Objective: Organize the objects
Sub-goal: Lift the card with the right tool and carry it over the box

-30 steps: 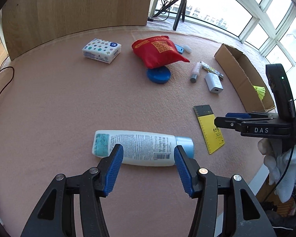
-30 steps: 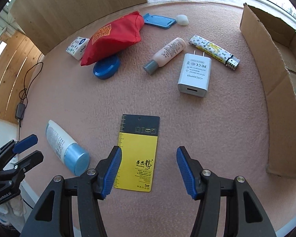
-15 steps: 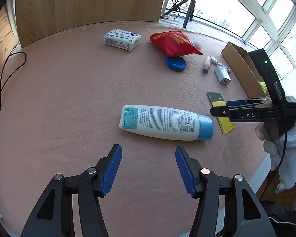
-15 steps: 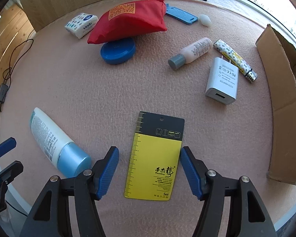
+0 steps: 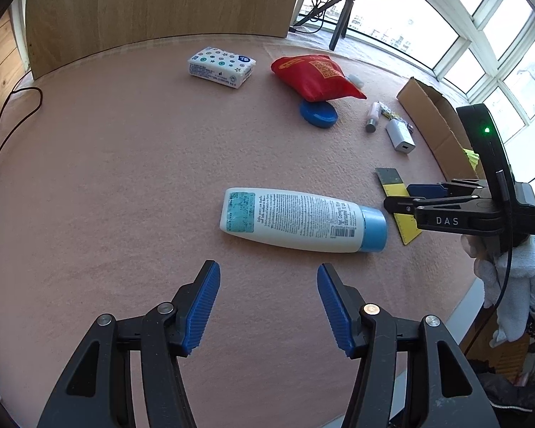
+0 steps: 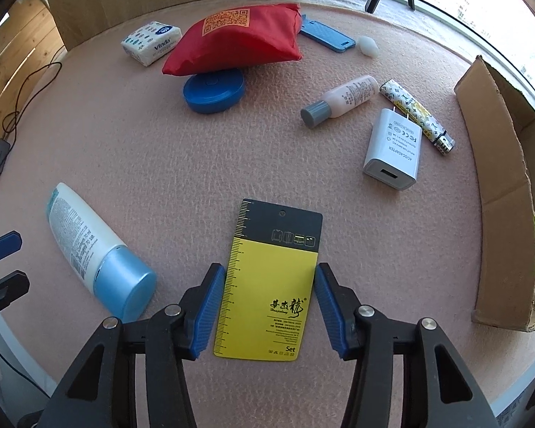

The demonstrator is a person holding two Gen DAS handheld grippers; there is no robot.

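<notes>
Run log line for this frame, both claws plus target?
left claw: open, short of lotion bottle | right claw: open, straddling yellow card | cardboard box: right

Left gripper [image 5: 265, 303] was open, held level above the surface. Right gripper [image 6: 269, 306] was open, low, fingers spread wide.

blue phone case [image 6: 325, 36] partly hidden behind red pouch [image 6: 237, 39], cardboard box [image 6: 506, 164] cut off at right edge, its contents mostly unseen

Pink felt table [image 6: 132, 149]: lotion tube [image 5: 296, 219], yellow card [image 6: 271, 285], charger [image 6: 392, 149], red pouch [image 6: 239, 39], cardboard box [image 6: 499, 192].
</notes>
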